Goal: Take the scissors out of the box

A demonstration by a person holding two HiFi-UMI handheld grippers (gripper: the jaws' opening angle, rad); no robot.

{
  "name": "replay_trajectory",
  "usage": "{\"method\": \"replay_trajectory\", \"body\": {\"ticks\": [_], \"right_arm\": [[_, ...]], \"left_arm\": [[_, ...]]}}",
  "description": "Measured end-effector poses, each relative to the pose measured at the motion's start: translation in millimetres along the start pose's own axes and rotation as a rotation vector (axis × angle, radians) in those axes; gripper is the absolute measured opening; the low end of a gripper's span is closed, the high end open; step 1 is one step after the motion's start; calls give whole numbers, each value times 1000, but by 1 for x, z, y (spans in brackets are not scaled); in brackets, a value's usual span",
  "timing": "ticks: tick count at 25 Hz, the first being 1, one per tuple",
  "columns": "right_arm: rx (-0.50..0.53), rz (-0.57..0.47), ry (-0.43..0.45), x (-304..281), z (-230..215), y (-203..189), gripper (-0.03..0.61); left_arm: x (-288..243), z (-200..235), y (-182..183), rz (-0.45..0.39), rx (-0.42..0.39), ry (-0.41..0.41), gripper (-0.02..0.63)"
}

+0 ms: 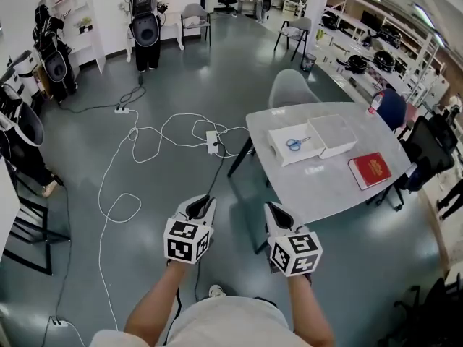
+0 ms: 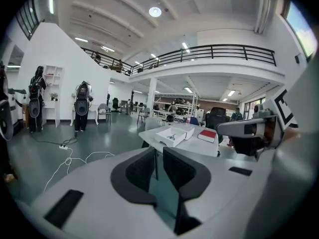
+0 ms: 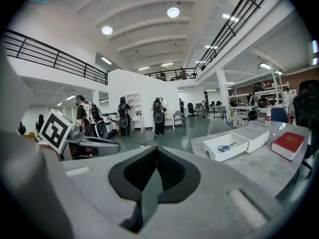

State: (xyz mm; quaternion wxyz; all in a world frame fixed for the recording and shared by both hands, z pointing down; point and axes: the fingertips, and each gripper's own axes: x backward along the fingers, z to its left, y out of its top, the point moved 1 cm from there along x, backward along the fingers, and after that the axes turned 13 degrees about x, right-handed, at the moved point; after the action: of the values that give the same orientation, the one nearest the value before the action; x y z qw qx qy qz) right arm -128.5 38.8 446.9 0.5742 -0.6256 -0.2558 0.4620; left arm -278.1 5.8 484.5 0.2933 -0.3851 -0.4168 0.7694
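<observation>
While both forearms (image 1: 155, 306) reach forward, the left claw (image 1: 202, 204) and right claw (image 1: 275, 212) are closed, empty; the scissors (image 1: 297, 143) lie in the box (image 1: 278, 151), blades pointing right.

Large open hall with a glossy grey-green floor (image 1: 166, 71) and a railed upper gallery (image 2: 214, 51).
A pale table (image 1: 325, 186) stands at the right, with a grey chair (image 1: 293, 89) at its far side and a black office chair (image 1: 427, 150) at its right end. White cables (image 1: 116, 194) loop across the floor to a power strip (image 1: 213, 142) just left of the table. A white shelf (image 1: 79, 20) stands against the far wall, and round lamps (image 2: 155, 11) shine from the white ceiling.
</observation>
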Motion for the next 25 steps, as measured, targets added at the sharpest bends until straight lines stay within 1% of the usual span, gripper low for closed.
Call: {"method": "replay_trajectory", "body": {"ticks": [3,6,10,15,19,25], "right_arm": [[0,2,-6,-11,-2,2,5],[-7,2,-15,-19,-7,5,5],[-12,0,-23,-27,-15,8,5],[-18,-4,-34,-42,-33,6,5],[-23,-11,-44,-58,-60,2,5],[-37,-19,-65,-92,-120,5,5]], "left_arm": [[-8,8,5,5,-6,-7,35],[-14,13,10,13,-8,-18,81],[-23,18,15,17,-4,-23,97],[-44,26,22,17,-2,-17,137],[-78,24,27,34,-6,-25,166],[-149,13,48,67,-43,-59,207]]}}
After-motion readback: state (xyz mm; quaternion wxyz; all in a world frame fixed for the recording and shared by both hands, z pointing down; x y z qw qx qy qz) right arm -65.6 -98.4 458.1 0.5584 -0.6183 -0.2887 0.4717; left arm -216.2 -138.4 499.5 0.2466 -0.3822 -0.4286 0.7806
